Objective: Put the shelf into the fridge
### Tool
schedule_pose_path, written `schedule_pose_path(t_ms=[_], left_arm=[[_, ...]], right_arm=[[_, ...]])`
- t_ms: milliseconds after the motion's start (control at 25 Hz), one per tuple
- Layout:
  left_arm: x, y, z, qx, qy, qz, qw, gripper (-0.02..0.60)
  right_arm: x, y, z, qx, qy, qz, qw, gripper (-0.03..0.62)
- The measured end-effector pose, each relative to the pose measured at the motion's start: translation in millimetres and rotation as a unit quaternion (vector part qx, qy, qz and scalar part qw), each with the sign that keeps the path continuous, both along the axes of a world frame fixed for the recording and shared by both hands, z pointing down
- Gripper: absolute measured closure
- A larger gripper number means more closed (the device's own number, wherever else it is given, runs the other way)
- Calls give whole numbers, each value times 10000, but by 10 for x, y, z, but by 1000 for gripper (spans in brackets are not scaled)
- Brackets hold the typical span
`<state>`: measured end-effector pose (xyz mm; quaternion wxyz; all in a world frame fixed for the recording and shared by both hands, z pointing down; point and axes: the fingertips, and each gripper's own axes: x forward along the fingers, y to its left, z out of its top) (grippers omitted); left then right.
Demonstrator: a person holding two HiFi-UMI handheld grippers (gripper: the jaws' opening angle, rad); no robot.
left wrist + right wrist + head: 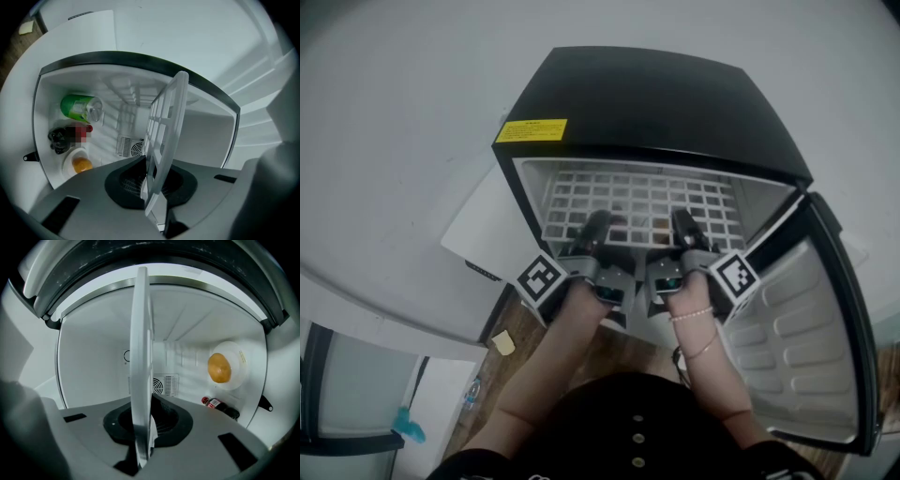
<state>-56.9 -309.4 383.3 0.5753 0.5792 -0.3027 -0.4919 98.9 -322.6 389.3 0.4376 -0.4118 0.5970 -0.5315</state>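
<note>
Your left claw [596, 225] pinches the near edge of the white shelf [642, 197]. Your right claw [684, 225] pinches it too, in the open fridge [656, 103]

Soft, even light; fisheye edges darken and bend; close parts perhaps slightly blurred.

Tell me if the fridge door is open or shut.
Open. The black compact fridge has its white-lined door swung out to the right, ribbed inner lining exposed.
</note>
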Motion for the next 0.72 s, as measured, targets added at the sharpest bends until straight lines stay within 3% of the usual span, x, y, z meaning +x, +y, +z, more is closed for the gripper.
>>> schedule_pose_path(t_ms=[720], left_arm=[[-24,26,-106,140,-86,-173,9997,548]], right_arm=[[-20,41,-114,132,10,10,9999,563]])
